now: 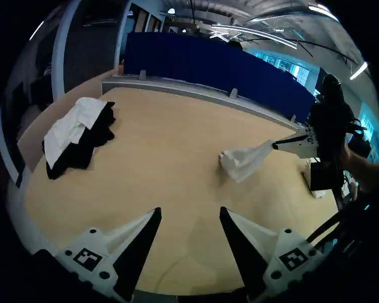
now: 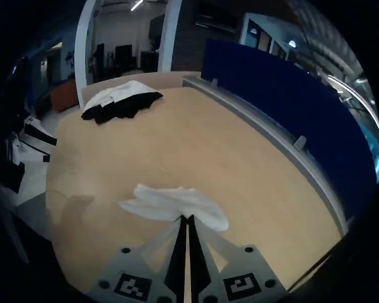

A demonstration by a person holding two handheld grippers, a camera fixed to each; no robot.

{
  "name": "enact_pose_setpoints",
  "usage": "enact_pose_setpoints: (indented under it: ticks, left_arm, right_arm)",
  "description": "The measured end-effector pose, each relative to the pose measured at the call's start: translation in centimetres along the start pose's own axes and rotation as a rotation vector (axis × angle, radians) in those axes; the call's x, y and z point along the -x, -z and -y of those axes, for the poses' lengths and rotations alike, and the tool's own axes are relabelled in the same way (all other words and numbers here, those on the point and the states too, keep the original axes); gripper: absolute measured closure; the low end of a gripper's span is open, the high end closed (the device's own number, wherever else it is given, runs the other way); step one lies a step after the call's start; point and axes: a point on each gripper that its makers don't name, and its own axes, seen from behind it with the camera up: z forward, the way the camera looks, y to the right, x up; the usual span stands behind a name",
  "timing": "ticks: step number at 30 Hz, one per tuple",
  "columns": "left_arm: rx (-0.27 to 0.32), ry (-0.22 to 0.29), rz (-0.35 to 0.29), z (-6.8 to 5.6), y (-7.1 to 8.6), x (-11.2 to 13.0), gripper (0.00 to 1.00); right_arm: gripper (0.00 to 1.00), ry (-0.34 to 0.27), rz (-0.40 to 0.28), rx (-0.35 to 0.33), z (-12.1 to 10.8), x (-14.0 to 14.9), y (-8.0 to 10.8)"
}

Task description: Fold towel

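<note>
Crumpled white towel [image 2: 174,202], one end lifted, sags onto the wooden table [image 2: 199,141].

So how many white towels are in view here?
2. One towel is pinched in the right gripper, mid-table. The other towel lies atop black cloths at the far corner. More may be hidden in that pile.
</note>
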Motion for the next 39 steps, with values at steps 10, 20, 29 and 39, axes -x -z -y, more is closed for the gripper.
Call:
enact_pose_setpoints:
  ticks: [10, 20, 29, 39]
  left_arm:
    - [0.01, -0.005, -0.007, -0.2, 0.0, -0.6, 0.15]
    - [0.03, -0.019, -0.011, -1.1, -0.1, -1.4, 0.15]
    - [0.054, -0.042, -0.01, -2.2, -0.5, -2.1, 0.15]
    - [0.076, -0.068, -0.004, -3.5, -1.3, -2.6, 0.15]
  right_arm:
    - [0.98, 0.003, -0.039, 0.033, -0.9, -1.8, 1.8]
    - [0.98, -0.044, -0.077, 0.067, -2.7, -3.2, 3.6]
    - [0.98, -0.076, -0.087, 0.125, -6.0, -2.5, 6.5]
    - [0.98, -0.125, -0.084, 0.212, -11.1, -0.2, 10.5]
